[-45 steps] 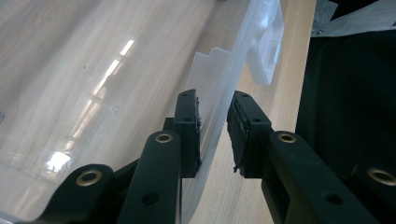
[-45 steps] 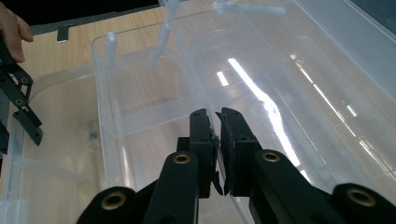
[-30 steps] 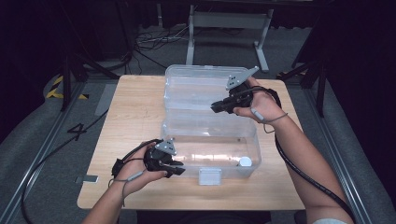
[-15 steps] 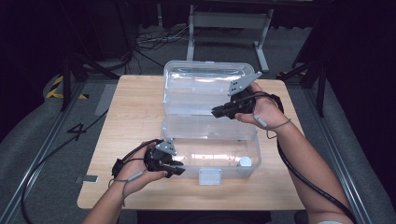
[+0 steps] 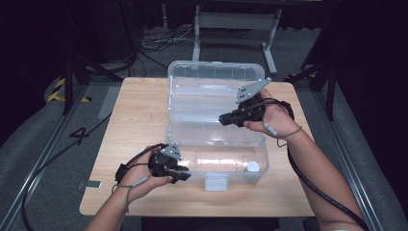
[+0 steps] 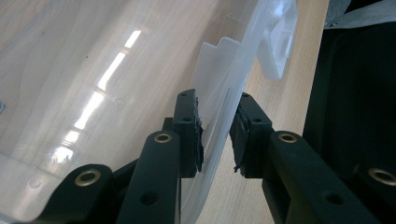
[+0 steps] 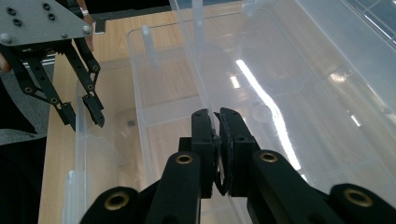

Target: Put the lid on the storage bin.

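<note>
High view – showed a clear box point(image 5: 226, 161) at mid-frame on the table point(image 5: 139, 115), lid point(image 5: 211, 91) swung open toward the top of the picture. Held a small white cap point(image 5: 252, 167) in its lower right corner, with the latch point(image 5: 216, 182) hanging at the front wall.

Found the left gripper point(image 5: 183, 175) low and left of centre, astride that front wall. Left gripper view: saw the wall running between the pads point(image 6: 191, 126), one pad close against it, a gap on the other side – jaws apart, no pinch yet.

Found the right gripper point(image 5: 225, 119) right of centre, at the seam where lid meets box. Right gripper view: saw its jaws clamped on a thin clear edge there – lid rim or rear wall, could not tell which.

Judged the step as working the lid, with the box steadied from the front. Judged the next move to call for a firm hold at the front wall while the lid swung on its hinge, and for lifting the left jaws off the rim before any closing.
</note>
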`<action>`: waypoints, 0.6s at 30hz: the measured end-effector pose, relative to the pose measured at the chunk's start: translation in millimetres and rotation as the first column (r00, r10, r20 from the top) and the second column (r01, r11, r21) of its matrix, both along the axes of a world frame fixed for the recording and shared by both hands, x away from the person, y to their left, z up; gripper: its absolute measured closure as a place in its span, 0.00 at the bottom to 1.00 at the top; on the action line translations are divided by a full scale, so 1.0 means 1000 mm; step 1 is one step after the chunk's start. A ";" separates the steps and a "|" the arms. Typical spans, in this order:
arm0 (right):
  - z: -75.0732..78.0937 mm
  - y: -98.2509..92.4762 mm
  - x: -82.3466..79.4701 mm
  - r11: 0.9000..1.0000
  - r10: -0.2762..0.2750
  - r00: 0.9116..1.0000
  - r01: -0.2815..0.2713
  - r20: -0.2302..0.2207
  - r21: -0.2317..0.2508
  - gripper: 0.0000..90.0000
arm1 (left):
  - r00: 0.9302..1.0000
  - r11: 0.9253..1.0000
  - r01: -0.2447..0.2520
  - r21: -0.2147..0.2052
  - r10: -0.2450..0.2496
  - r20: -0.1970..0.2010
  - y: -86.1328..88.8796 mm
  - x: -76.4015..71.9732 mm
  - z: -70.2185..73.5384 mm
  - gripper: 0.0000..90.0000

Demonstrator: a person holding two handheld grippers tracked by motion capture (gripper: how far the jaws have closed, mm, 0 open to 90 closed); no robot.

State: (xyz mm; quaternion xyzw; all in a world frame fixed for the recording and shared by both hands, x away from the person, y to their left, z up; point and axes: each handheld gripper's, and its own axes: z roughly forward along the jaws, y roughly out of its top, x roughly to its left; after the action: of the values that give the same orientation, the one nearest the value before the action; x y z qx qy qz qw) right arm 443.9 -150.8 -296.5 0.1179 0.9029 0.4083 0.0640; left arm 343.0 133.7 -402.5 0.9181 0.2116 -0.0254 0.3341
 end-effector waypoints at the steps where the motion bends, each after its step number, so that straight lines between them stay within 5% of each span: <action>1: 0.000 0.000 -0.001 1.000 0.001 1.000 -0.001 -0.001 0.001 0.95 | 1.000 1.000 0.000 0.000 0.000 0.000 0.000 0.000 0.000 0.82; 18: -0.002 0.000 -0.017 1.000 0.027 1.000 -0.027 0.011 -0.006 0.95 | 1.000 1.000 0.002 0.000 -0.002 0.000 0.000 0.001 0.000 0.82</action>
State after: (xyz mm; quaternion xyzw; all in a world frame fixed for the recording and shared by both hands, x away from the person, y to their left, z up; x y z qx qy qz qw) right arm 426.8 -150.6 -298.9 0.1033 0.9054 0.4069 0.0637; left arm 343.7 134.1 -402.4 0.9183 0.2109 -0.0258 0.3339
